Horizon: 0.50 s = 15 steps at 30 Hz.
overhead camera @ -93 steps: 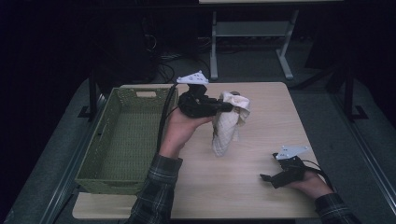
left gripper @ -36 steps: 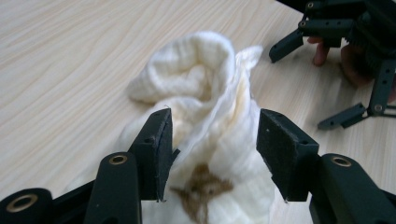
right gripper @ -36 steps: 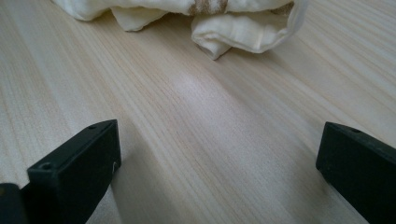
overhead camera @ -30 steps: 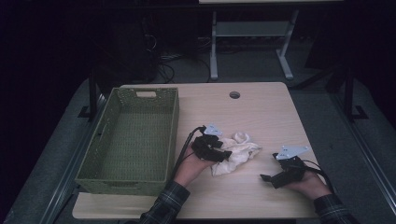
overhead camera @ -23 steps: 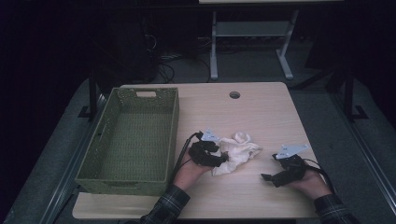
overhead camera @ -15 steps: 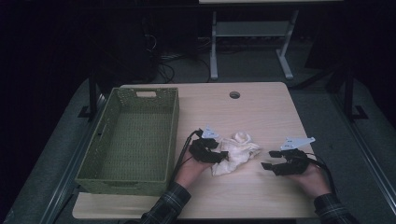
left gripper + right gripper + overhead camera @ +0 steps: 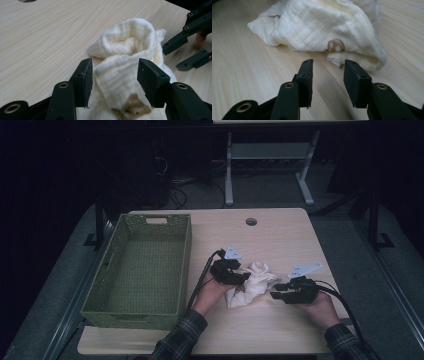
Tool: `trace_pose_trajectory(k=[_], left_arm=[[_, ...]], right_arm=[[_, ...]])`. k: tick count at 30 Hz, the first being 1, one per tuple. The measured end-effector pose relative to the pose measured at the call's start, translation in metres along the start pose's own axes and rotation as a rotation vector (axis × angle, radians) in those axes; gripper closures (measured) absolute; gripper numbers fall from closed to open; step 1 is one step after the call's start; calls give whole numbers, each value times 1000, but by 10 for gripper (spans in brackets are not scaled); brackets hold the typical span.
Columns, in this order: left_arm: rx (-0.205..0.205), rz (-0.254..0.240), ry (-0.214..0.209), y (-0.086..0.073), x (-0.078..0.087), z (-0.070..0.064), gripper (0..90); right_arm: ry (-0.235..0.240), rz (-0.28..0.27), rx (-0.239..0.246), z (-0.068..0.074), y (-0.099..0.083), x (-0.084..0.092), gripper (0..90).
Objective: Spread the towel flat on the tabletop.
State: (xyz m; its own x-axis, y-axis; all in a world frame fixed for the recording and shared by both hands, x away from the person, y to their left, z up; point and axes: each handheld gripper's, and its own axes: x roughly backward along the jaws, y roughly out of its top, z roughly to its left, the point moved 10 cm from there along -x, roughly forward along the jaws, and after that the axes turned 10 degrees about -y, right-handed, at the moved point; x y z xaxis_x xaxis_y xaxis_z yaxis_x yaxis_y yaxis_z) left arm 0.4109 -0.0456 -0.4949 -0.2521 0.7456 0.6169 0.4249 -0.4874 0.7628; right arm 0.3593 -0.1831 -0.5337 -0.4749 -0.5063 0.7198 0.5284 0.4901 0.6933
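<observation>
A crumpled cream cloth with a brown mark lies on the wooden table near its front. My left gripper rests at the cloth's left side. In the left gripper view its jaws stand apart with a fold of the cloth lying between them, and the pads do not squeeze it. My right gripper is just right of the cloth, pointing at it. Its jaws have just been closing, with nothing between them; the cloth's edge lies a little ahead.
A green woven basket stands empty on the table's left half. A round cable hole sits near the far edge. Bare tabletop lies beyond the cloth, and a metal frame stands on the dark floor behind.
The left gripper brought the cloth down from mid-air at the table's far side and laid it near the front. The right hand has shifted left toward the cloth, its jaws narrower.
</observation>
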Motion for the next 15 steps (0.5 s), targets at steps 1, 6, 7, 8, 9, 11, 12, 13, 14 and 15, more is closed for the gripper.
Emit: trace_pose_trajectory(k=[1, 6, 7, 8, 9, 11, 12, 13, 14, 15], left_arm=[[-8, 8, -2, 0, -2, 1, 469], [-20, 44, -14, -6, -10, 2, 659], [-20, 44, -14, -6, -10, 2, 705], [-11, 53, -31, -8, -11, 2, 760], [-2, 55, -45, -9, -11, 1, 795], [7, 58, -56, -10, -10, 1, 830], [14, 53, -61, -10, -10, 1, 837], [17, 53, -66, -10, -9, 1, 842], [19, 47, -68, -9, -7, 1, 846], [26, 38, -72, -8, -6, 0, 849]], right_arm=[[-3, 2, 7, 0, 1, -2, 588], [-35, 1, 37, 1, 10, -12, 637], [-35, 1, 37, 1, 10, -12, 637], [-47, 16, 53, -1, 11, -17, 692], [-54, 21, 59, -2, 11, -19, 718], [-62, 25, 55, -4, 11, -21, 783], [-65, 32, 53, -6, 10, -20, 818], [-66, 40, 49, -7, 9, -20, 837], [-64, 42, 47, -7, 9, -19, 853], [-66, 51, 41, -8, 8, -18, 858]])
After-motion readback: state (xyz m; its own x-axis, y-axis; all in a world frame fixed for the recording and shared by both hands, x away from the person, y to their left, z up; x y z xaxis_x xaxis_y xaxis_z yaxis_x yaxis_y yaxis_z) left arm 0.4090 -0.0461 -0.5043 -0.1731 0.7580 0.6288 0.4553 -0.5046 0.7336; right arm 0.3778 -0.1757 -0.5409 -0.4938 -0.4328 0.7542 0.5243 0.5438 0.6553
